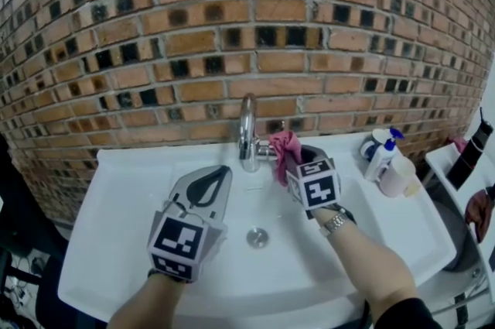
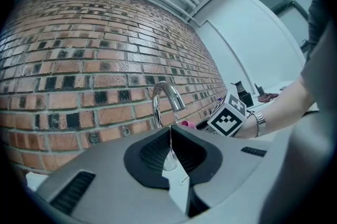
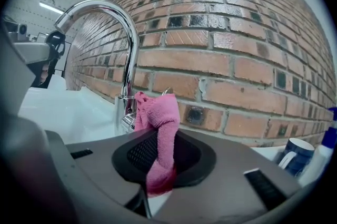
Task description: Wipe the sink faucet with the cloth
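A chrome gooseneck faucet (image 1: 247, 132) rises at the back of a white sink (image 1: 116, 242). My right gripper (image 1: 298, 159) is shut on a pink cloth (image 1: 285, 152), and the cloth touches the faucet's right side near its base. In the right gripper view the pink cloth (image 3: 158, 138) hangs pinched between the jaws, beside the faucet (image 3: 126, 54). Over the basin's left half my left gripper (image 1: 219, 179) hovers, shut and holding nothing. From the left gripper view the faucet (image 2: 165, 100) stands straight ahead of the closed jaws.
A brick wall (image 1: 232, 33) rises directly behind the sink. On the ledge at the right stand a white pump bottle (image 1: 386, 155) and a dark mug (image 1: 372, 144). The drain (image 1: 257, 238) sits mid-basin. A rack with dark items (image 1: 472, 157) is at the far right.
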`<action>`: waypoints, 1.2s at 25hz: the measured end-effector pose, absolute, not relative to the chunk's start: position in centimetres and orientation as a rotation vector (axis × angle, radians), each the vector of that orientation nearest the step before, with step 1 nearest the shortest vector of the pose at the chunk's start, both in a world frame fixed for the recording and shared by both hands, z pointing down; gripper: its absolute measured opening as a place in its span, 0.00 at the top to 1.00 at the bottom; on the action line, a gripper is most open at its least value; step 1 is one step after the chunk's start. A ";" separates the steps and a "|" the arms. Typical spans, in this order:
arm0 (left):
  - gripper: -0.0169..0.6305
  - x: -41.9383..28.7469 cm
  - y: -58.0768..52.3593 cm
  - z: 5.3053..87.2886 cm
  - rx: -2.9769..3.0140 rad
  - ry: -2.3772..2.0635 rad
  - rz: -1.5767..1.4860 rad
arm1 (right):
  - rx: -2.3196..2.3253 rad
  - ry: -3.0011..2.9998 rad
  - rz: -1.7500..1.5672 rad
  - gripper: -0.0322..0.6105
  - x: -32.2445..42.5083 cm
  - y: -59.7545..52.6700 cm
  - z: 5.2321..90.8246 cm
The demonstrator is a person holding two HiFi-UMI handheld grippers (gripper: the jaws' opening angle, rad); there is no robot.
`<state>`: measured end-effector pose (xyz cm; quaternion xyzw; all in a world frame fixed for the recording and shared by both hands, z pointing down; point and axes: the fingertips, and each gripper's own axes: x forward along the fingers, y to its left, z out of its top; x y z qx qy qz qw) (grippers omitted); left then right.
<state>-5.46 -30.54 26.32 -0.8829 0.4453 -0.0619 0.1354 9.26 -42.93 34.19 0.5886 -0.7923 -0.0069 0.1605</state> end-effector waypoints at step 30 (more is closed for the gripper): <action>0.95 -5.5 -30.9 26.6 -2.589 1.334 -0.160 | 1.780 -2.314 -0.148 0.85 10.0 -44.2 28.4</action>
